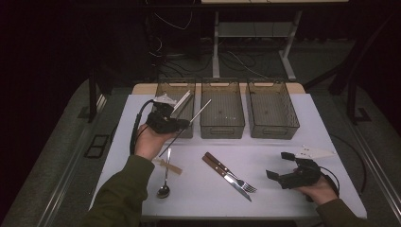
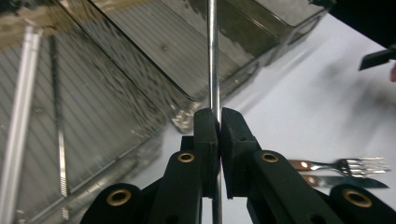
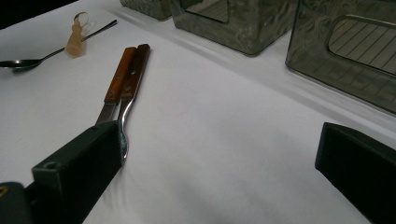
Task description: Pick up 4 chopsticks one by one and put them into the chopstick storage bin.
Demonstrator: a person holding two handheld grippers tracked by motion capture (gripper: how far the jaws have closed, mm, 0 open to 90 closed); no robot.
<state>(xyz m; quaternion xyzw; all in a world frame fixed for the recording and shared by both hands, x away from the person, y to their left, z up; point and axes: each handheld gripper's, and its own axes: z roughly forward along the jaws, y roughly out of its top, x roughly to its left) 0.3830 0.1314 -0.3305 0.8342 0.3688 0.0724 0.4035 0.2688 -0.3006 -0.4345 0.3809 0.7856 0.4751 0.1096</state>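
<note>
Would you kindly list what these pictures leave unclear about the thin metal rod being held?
- Metal rod, left gripper view: top end cut off by the frame edge; lower end hidden behind the left hand-held gripper.
- High view: rod's tip shape too small and dim to read.

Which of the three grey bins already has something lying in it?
The leftmost bin, beside the left gripper: long thin utensils lean inside it. The middle bin and right bin look empty.
</note>
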